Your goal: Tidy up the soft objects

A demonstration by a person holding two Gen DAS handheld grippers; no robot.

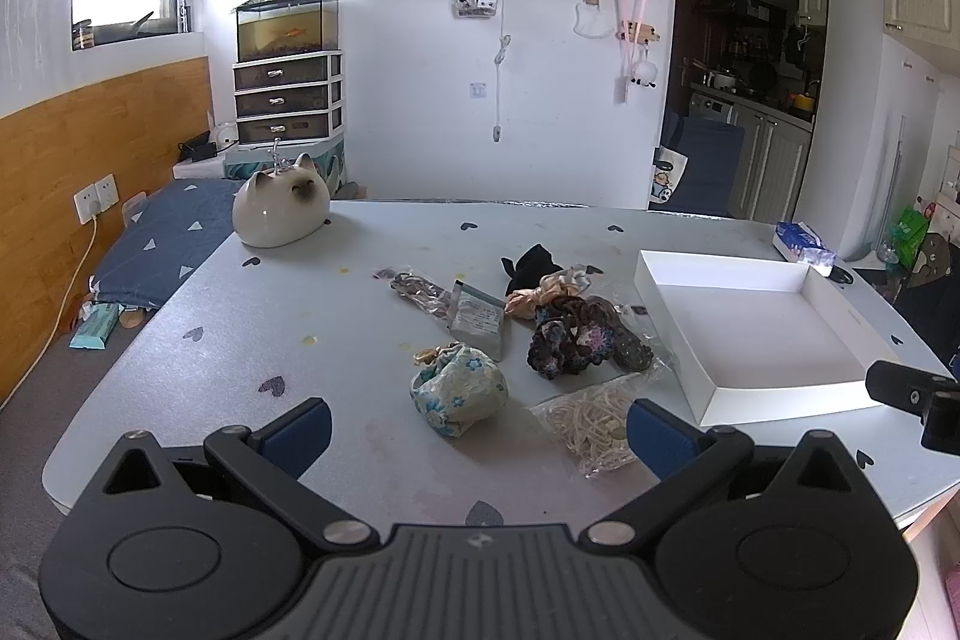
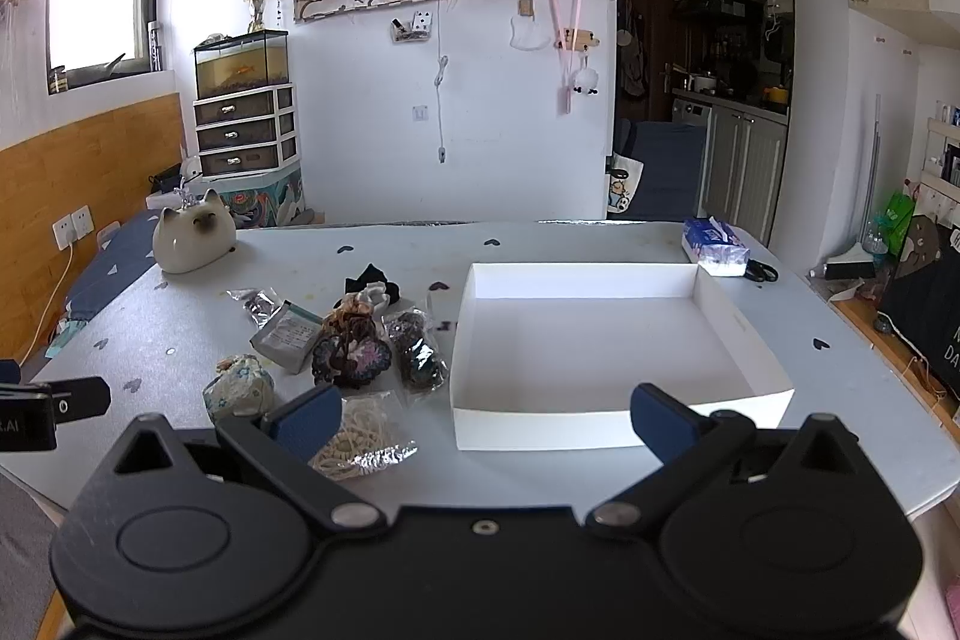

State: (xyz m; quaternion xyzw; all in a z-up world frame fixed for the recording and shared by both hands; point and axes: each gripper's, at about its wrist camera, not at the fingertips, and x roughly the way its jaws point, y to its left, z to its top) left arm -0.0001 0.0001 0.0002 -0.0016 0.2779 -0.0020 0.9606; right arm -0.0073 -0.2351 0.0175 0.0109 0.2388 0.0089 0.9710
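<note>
Hovering spread apart and empty, the left tool (image 1: 477, 430) is facing the pale blue floral cloth pouch (image 1: 457, 390) at twelve o'clock on the table (image 1: 240, 352); the right tool (image 2: 483, 415), also apart, is facing the white shallow box (image 2: 600, 340).

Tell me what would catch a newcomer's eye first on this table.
Probably the big white box, open and holding nothing, on the table's right side. Next, the heap of soft things just left of it, led by a dark crocheted piece and a floral pouch. Then the white cat figurine at the far left corner.
</note>
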